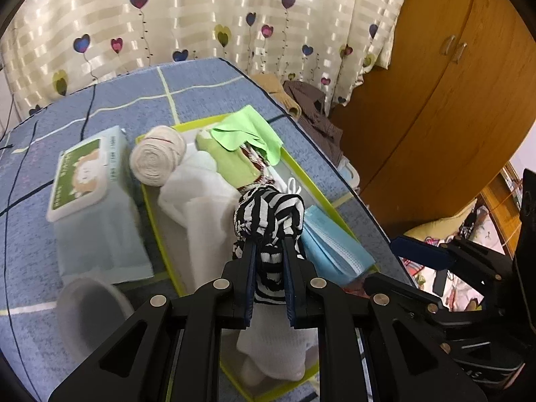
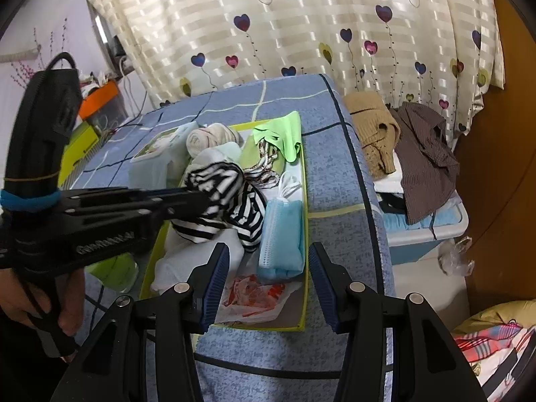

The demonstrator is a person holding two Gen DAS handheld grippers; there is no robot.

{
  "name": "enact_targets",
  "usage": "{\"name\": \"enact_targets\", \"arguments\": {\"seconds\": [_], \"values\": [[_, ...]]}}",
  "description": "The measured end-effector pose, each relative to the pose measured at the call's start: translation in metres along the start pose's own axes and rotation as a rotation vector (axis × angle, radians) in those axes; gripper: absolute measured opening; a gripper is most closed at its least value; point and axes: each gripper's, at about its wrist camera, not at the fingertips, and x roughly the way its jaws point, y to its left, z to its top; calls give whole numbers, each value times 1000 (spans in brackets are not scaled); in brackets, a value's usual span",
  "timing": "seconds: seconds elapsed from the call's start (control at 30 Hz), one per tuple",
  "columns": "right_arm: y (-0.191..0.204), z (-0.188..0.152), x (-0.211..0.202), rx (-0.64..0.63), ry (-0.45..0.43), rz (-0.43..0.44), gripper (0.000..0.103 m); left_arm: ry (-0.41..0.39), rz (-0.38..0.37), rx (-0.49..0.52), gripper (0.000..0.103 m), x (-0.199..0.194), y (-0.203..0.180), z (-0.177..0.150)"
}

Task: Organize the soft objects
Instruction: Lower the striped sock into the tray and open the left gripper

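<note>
My left gripper point(image 1: 269, 248) is shut on a black-and-white striped cloth point(image 1: 268, 214) and holds it bunched over the lime-rimmed tray point(image 1: 155, 221). The right wrist view shows that gripper point(image 2: 201, 201) coming in from the left with the striped cloth point(image 2: 234, 201) hanging from it. My right gripper point(image 2: 268, 254) stands open above the tray's near end point(image 2: 305, 201), with nothing between its fingers. In the tray lie a rolled cream cloth point(image 1: 157, 157), a white cloth point(image 1: 201, 201), a green cloth point(image 1: 248, 134), a pack of blue face masks point(image 2: 283, 234) and a red-and-white plastic bag point(image 2: 254, 294).
The tray rests on a blue checked bedspread point(image 2: 335, 154). To its left are a pack of wipes point(image 1: 83, 174) and a white bowl point(image 1: 90, 305). Off the bed's right edge, a beige sweater point(image 2: 372, 124) and a brown shirt point(image 2: 425, 147) lie on a box. A wooden wardrobe point(image 1: 452, 100) stands beyond.
</note>
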Motion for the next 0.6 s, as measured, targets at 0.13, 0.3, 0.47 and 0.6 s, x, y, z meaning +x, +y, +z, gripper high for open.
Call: {"name": "enact_targets", "arguments": {"seconds": [0.13, 0.3, 0.47, 0.6], "values": [[-3, 1, 1, 3, 2, 2, 48, 15, 4, 10, 15, 10, -4, 2], [-4, 2, 3, 7, 4, 3, 48, 32, 2, 10, 16, 18, -5, 3], [-6, 2, 2, 13, -3, 2, 49, 13, -11, 2, 25, 11, -5, 3], [-6, 1, 0, 15, -12, 4, 49, -11, -29, -8, 34, 3, -3, 3]]}}
